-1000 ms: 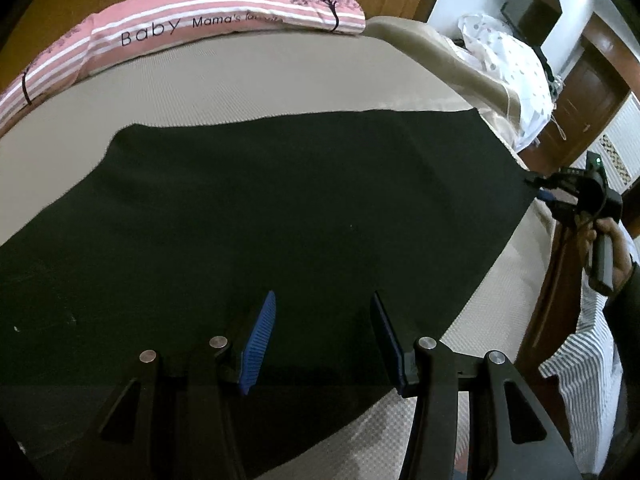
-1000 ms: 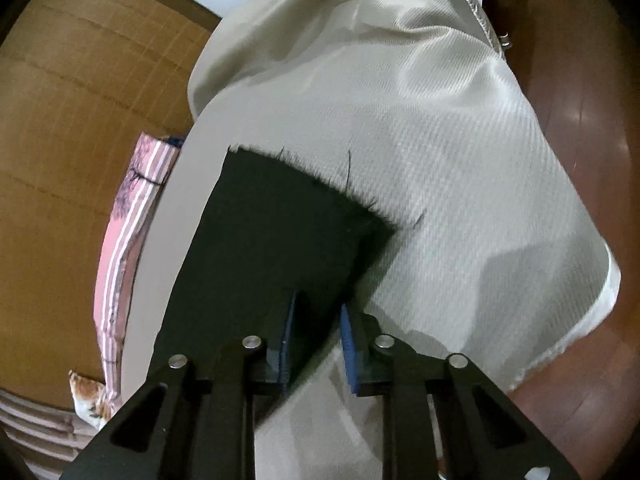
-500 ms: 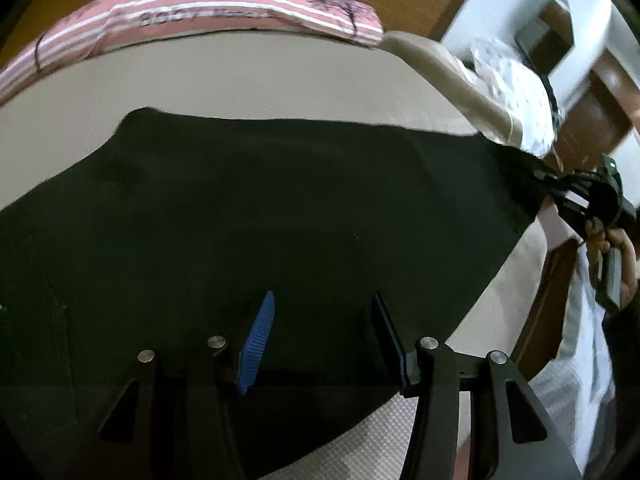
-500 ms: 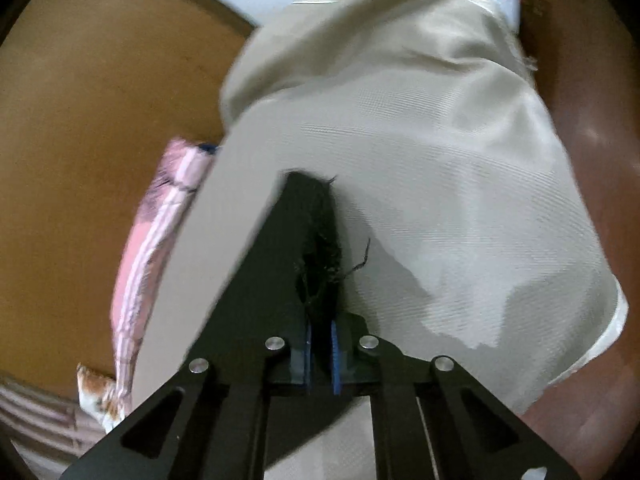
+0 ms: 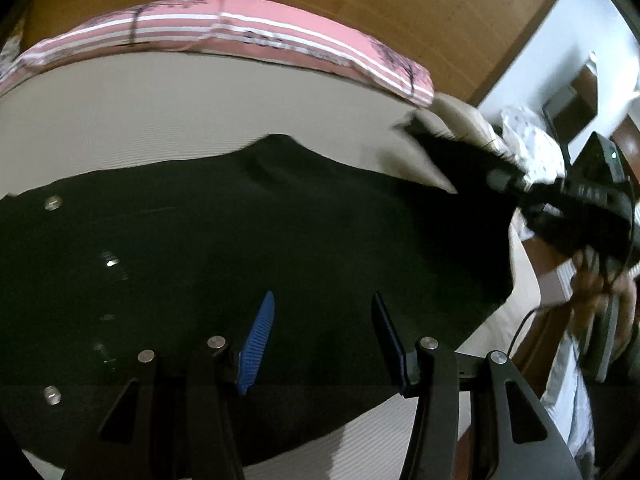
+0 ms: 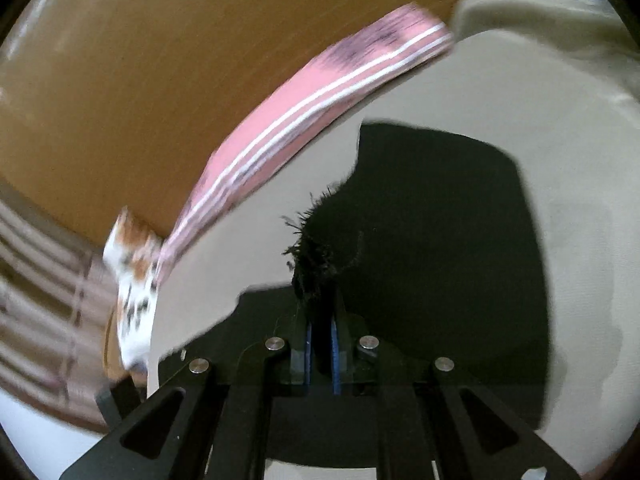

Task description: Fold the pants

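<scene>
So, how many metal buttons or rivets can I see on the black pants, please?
3 clear ones in the left wrist view, all on the left part of the pants: upper, middle, lower. More may be hidden in the dark folds.

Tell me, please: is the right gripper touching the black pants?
Touching. In the right wrist view, the right gripper has its blue pads shut on the frayed hem of the black pants, and the cloth bunches out just above them.
</scene>
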A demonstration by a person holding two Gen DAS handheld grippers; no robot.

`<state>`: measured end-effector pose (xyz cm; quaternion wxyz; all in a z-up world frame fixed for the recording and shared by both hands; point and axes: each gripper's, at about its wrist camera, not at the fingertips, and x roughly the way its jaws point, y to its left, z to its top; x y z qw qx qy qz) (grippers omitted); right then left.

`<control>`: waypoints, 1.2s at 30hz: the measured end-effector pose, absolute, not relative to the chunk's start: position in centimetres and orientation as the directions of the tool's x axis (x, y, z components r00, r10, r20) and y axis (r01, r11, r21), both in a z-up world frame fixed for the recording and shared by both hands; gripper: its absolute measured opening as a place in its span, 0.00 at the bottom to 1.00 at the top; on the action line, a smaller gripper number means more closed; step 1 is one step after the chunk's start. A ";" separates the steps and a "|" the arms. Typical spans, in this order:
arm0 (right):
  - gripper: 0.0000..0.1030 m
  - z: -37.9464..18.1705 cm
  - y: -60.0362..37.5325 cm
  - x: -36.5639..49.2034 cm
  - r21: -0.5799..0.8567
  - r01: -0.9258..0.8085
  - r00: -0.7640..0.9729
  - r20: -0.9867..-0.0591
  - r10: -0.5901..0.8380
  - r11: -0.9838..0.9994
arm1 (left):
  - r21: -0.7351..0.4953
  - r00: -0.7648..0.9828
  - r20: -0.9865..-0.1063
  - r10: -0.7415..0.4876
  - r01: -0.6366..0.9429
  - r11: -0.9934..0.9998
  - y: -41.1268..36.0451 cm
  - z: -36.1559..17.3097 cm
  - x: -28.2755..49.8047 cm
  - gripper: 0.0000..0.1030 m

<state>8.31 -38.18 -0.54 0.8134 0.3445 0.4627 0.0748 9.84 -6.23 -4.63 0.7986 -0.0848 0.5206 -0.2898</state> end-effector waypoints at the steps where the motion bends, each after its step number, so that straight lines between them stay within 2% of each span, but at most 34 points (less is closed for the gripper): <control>1: 0.08 -0.9 -36.8 8.5 0.624 0.173 0.539 -0.707 0.457 0.762 | -0.439 0.296 -0.781 -0.549 0.366 0.821 -5.7 -4.6 9.7 0.50; 4: 0.08 -3.1 -31.5 8.8 0.593 0.092 0.422 -0.751 0.508 0.800 | -0.449 0.312 -0.776 -0.547 0.336 0.828 -3.9 -4.7 9.6 0.50; 8: 0.08 -5.3 -27.6 7.9 0.512 0.025 0.323 -0.817 0.478 0.859 | -0.466 0.318 -0.770 -0.553 0.312 0.828 -2.7 -4.9 9.5 0.51; 16: 0.08 -6.4 -25.9 6.0 0.440 -0.068 0.256 -0.860 0.442 0.895 | -0.514 0.301 -0.743 -0.597 0.313 0.798 -2.4 -4.5 9.1 0.51; 19: 0.13 -6.8 -25.4 5.5 0.405 -0.107 0.238 -0.876 0.418 0.908 | -0.525 0.290 -0.740 -0.607 0.317 0.790 -2.7 -4.2 9.0 0.51; 21: 0.26 -6.4 -25.4 5.3 0.427 -0.103 0.238 -0.866 0.439 0.898 | -0.527 0.280 -0.737 -0.615 0.331 0.782 -3.0 -3.8 8.9 0.51; 23: 0.34 -5.7 -25.7 4.9 0.453 -0.091 0.253 -0.851 0.461 0.887 | -0.546 0.256 -0.730 -0.634 0.339 0.766 -3.3 -3.6 8.9 0.51; 30: 0.35 -3.0 -31.8 2.4 0.491 0.058 0.397 -0.810 0.431 0.869 | -0.671 0.110 -0.676 -0.729 0.317 0.670 -6.1 -3.9 8.9 0.51; 36: 0.36 -3.3 -35.9 1.1 0.520 0.183 0.452 -0.798 0.398 0.835 | -0.754 -0.030 -0.650 -0.760 0.149 0.639 -7.8 -6.6 9.7 0.50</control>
